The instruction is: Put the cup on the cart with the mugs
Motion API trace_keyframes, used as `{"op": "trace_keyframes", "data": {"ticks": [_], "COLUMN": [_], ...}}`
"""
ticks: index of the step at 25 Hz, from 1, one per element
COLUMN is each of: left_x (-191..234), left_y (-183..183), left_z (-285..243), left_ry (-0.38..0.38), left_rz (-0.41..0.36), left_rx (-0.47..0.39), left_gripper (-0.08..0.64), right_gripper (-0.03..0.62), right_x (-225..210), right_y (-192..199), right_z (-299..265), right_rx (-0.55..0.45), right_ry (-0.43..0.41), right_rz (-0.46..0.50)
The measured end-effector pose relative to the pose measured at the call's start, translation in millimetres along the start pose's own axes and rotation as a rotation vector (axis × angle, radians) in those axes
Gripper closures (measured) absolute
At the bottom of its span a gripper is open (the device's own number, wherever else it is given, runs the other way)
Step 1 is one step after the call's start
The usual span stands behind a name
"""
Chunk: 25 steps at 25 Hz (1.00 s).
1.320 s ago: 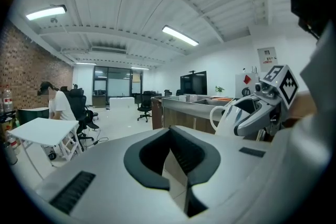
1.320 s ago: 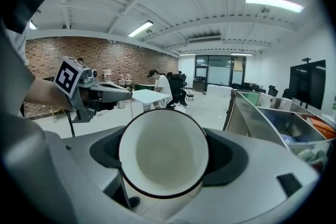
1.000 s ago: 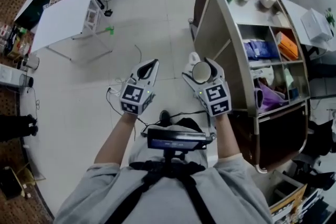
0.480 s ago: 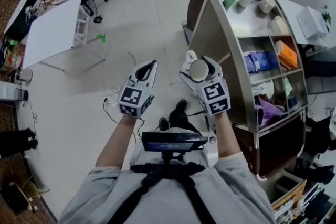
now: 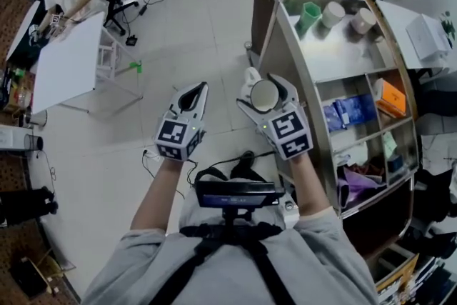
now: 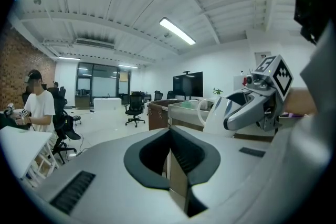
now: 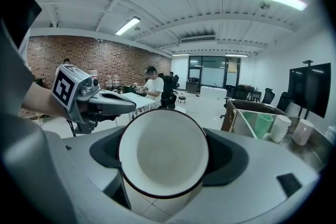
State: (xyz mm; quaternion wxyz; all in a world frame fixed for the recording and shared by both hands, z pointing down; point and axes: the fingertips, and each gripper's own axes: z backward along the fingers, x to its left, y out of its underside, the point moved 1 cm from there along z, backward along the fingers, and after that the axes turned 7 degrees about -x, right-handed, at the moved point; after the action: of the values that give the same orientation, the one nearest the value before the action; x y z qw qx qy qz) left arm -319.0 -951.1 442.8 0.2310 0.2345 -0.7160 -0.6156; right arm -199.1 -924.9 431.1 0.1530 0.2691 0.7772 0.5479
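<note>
So the thing I'm hauling is a white ceramic cup [image 7: 163, 152] with a thin dark line round the rim. It's round and plain, empty inside, and its loop handle sticks out toward 10 o'clock in the head view. It's up in the air over the floor, not on anything. The right hand-held gripper [image 5: 265, 88] has it clamped, with the jaws spread wide and the pads pressing on either side of the cup wall, mouth facing back at the gripper camera.

The left hand-held gripper [image 6: 169, 155] sits at 9 o'clock from the right one, with its jaws closed together on nothing.

The steel cart [image 5: 285, 46] is at roughly 2 o'clock from the cup, close by but not touching. On its top shelf, around 1 o'clock, are a green mug [image 5: 308, 16], a white mug [image 5: 330, 13] and a beige mug [image 5: 363, 20].
</note>
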Motion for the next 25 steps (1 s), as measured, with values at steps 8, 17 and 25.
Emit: {"op": "trace_keyframes", "data": {"ticks": [8,17,25], "left_x": [7.0,-22.1,-64.2], "left_y": [-36.1,-78.2,-99.9], "left_z": [-67.7,-156.9,-220.3], "left_ry": [0.078,0.325,0.495], "left_rz": [-0.025,-0.056,-0.098], "left_rx": [-0.045,-0.073,-0.072], "left_gripper": [0.559,0.558,0.558], "right_gripper": [0.175,0.175,0.175], "right_x": [-58.9,-149.0,-220.6], "right_y": [-37.0,-57.9,-39.3], "right_z": [-6.0,4.7,13.0], "right_rx": [-0.004,0.076,0.233], "right_ry": [0.069,0.263,0.34], "right_rz": [0.031,0.053,0.012]}}
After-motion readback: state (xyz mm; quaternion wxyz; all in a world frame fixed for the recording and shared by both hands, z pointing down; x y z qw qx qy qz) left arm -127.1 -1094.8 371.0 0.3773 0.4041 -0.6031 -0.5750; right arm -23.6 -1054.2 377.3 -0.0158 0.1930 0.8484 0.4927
